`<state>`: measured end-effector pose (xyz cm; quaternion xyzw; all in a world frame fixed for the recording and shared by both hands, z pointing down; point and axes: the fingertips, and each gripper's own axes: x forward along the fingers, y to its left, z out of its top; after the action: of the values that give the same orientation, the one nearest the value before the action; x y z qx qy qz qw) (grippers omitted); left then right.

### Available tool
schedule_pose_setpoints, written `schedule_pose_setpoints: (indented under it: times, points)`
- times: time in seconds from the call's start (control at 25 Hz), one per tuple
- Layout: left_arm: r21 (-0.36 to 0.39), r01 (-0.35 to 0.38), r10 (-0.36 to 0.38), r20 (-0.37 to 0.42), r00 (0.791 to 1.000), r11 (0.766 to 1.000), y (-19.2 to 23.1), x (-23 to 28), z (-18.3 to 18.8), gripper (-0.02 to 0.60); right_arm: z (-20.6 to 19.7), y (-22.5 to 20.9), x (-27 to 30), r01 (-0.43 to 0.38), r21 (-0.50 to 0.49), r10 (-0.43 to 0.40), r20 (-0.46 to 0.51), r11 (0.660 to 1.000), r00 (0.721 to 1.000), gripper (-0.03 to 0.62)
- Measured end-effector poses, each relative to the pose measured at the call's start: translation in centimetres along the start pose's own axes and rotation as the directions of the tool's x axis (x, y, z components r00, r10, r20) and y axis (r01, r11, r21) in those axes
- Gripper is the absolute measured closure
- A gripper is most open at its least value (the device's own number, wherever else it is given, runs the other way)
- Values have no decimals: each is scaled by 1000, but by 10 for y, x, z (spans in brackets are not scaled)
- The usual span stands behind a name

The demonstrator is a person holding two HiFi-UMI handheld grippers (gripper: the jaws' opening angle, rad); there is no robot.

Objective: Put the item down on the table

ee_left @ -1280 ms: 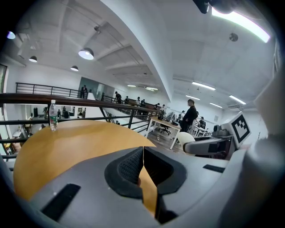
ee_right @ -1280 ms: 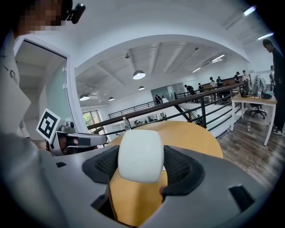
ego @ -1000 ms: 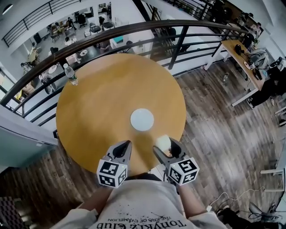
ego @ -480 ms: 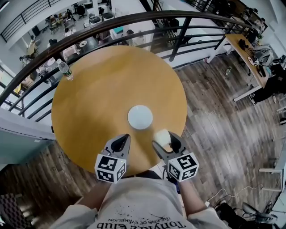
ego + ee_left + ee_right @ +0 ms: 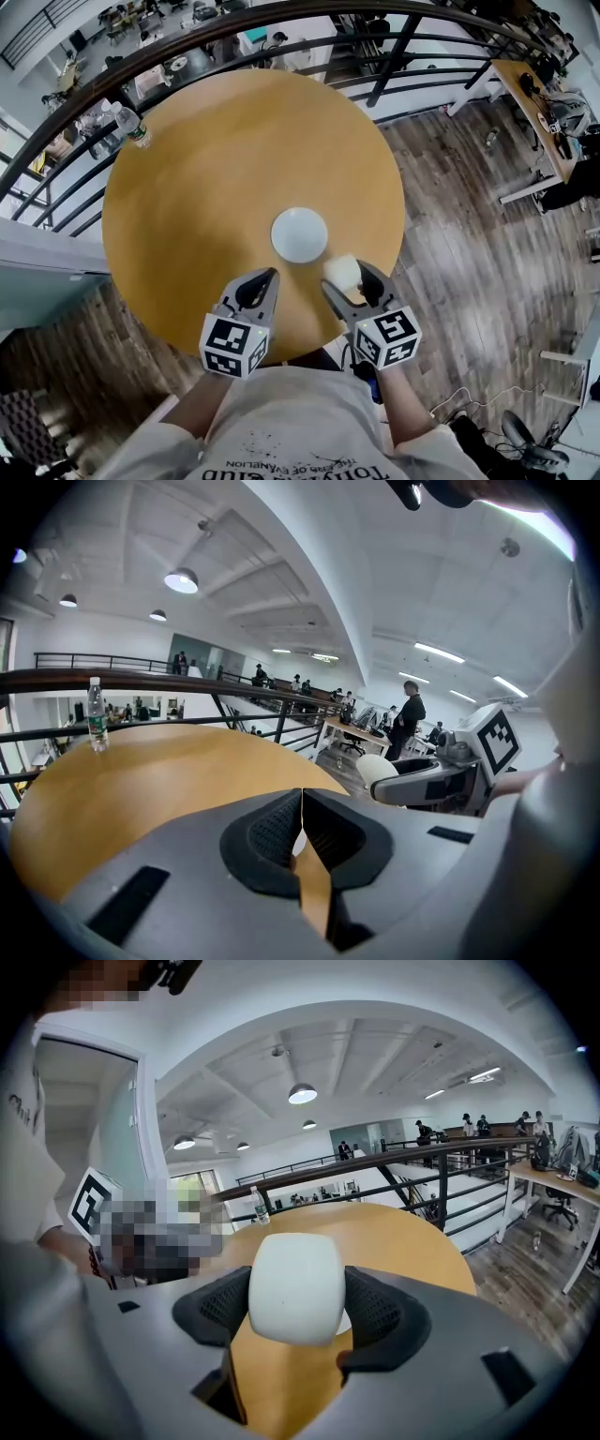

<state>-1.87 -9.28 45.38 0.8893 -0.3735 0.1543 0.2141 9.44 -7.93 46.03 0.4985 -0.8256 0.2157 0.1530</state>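
Observation:
My right gripper [image 5: 346,279] is shut on a white rounded item [image 5: 342,273], held above the near edge of the round wooden table [image 5: 206,169]. In the right gripper view the white item [image 5: 295,1286] sits squeezed between the black pads [image 5: 382,1309], and the right gripper [image 5: 295,1305] is over the tabletop [image 5: 403,1237]. My left gripper [image 5: 260,284] hovers beside it, jaws shut with nothing between them. Its own view shows the left gripper [image 5: 302,810] with the pads pressed together, and the white item [image 5: 374,769] off to the right.
A flat white disc [image 5: 299,234] lies near the table's middle, just beyond both grippers. A water bottle [image 5: 132,127] stands at the far left rim. A black railing [image 5: 394,56] runs behind the table. Wooden floor [image 5: 469,244] lies to the right.
The head view has drifted further over the table. Both grippers stay side by side at the near edge, and the right one keeps its hold on the white item.

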Motion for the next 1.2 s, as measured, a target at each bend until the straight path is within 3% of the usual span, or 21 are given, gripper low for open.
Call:
schedule_pose_setpoints:
  times: [1.2]
  points:
    - [0, -27, 27, -81, 996, 1000, 39, 62, -31, 557, -33, -27, 85, -70, -58, 62, -137, 996, 989, 283]
